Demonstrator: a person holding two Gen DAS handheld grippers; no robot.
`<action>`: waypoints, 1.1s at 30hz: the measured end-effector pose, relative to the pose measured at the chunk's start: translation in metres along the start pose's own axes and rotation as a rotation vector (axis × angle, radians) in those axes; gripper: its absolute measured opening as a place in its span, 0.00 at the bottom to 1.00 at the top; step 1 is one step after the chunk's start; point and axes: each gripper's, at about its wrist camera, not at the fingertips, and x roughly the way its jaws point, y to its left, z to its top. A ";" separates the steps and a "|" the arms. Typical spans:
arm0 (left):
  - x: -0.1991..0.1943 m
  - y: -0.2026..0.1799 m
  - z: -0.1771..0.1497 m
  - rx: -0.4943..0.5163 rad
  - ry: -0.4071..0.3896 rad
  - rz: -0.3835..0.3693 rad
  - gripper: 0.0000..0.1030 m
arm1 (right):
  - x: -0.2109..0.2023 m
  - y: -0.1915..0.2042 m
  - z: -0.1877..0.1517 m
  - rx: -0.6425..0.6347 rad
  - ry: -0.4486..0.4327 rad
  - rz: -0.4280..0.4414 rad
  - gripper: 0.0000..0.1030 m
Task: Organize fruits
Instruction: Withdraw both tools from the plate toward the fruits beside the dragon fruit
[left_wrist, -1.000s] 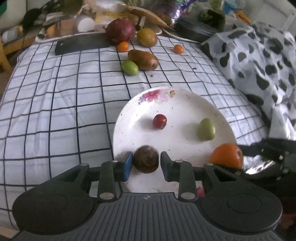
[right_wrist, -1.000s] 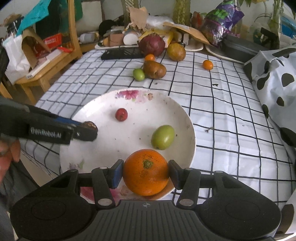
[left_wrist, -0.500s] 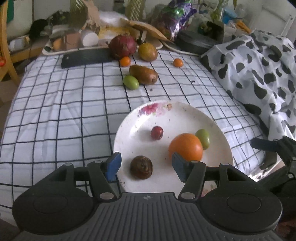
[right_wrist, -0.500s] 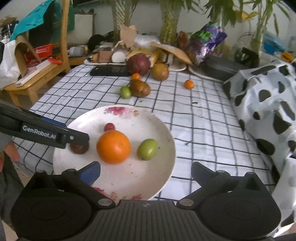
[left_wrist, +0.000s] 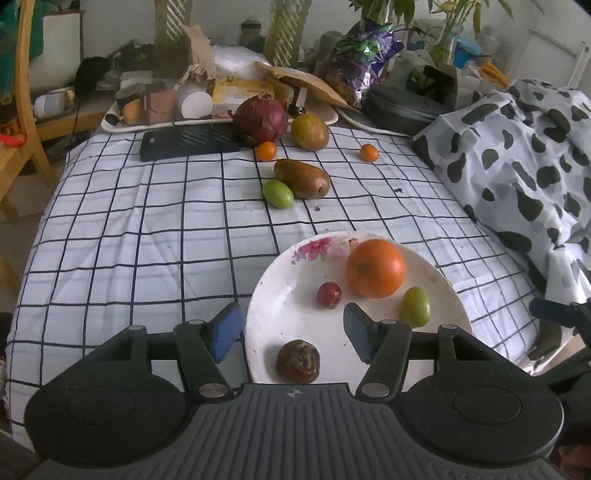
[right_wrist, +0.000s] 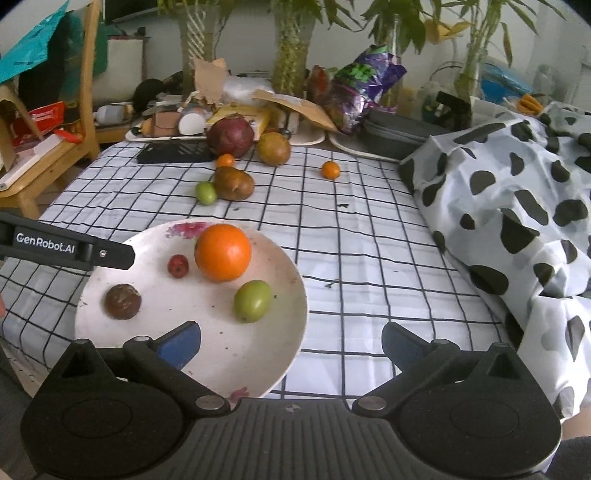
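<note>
- A white plate (right_wrist: 291, 295) with a pink flower print sits on a checked tablecloth (right_wrist: 369, 258) and holds 4 fruits.
- The orange (right_wrist: 222, 252) lies toward the plate's far side, round, stem end turned toward the left gripper in its wrist view.
- A green oval fruit (right_wrist: 252, 301) lies just right of and nearer than the orange, its long axis tilted up to the right.
- A small red fruit (right_wrist: 178, 266) rests just left of the orange; a brown wrinkled fruit (right_wrist: 122, 301) lies on the plate's near left.
- The right gripper (right_wrist: 291, 341) is spread wide with nothing between its jaws, having just opened; the orange lies well ahead of it, beyond its left finger.
- The left gripper (left_wrist: 293, 330) is also parted and empty after just opening; the brown fruit sits low between its blue pads (left_wrist: 225, 332), touching neither.
- On the cloth beyond the plate lie 6 more fruits, among them a brown oblong fruit (left_wrist: 302, 178) touching a small green one.
</note>
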 end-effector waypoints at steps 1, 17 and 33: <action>0.000 0.000 0.000 0.007 -0.003 0.005 0.57 | 0.000 0.000 0.000 0.002 0.001 -0.005 1.00; -0.012 0.003 -0.012 0.076 -0.054 0.034 0.57 | 0.007 -0.006 0.006 0.065 -0.007 -0.058 1.00; -0.005 -0.001 0.002 0.165 -0.090 0.058 0.57 | 0.026 -0.020 0.022 0.107 -0.008 -0.072 1.00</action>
